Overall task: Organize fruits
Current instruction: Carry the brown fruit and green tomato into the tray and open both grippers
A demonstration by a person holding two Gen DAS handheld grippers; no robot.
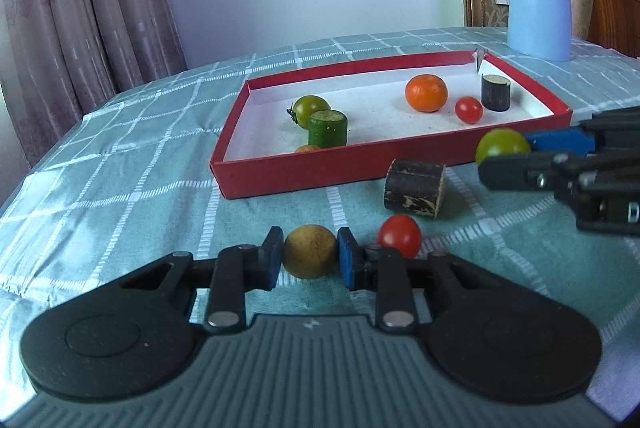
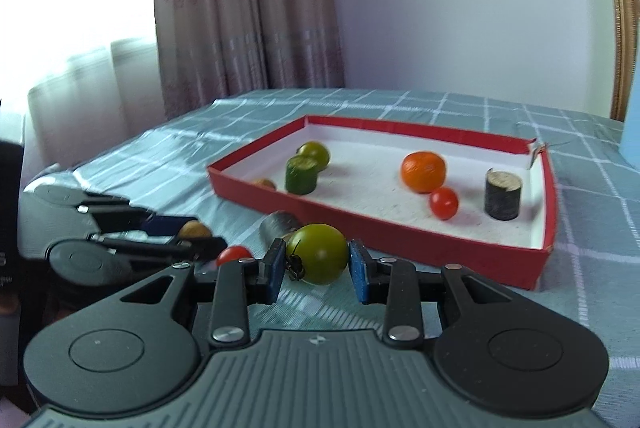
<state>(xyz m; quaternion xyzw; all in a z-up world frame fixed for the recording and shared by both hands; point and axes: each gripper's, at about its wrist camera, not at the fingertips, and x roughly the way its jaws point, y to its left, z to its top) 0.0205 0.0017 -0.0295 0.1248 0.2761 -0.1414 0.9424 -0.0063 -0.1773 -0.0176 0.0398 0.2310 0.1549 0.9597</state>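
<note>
My left gripper [image 1: 310, 254] is shut on a small tan round fruit [image 1: 310, 251] just above the tablecloth. My right gripper [image 2: 318, 260] is shut on a green tomato [image 2: 320, 253]; it shows in the left wrist view [image 1: 502, 144] too. A red tomato [image 1: 400, 235] and a dark cylinder lying on its side [image 1: 414, 194] sit on the cloth before the red tray [image 1: 320, 170]. In the tray lie a green tomato [image 1: 310, 107], a green cylinder [image 1: 327, 128], an orange [image 1: 426, 93], a red tomato [image 1: 469, 109] and a dark upright cylinder [image 1: 496, 91].
A blue kettle [image 1: 538, 2] stands behind the tray at the far right. A wooden chair back [image 1: 614, 10] is beyond it. Curtains [image 1: 80, 20] hang past the table's left edge. The checked green tablecloth [image 1: 120, 156] covers the table.
</note>
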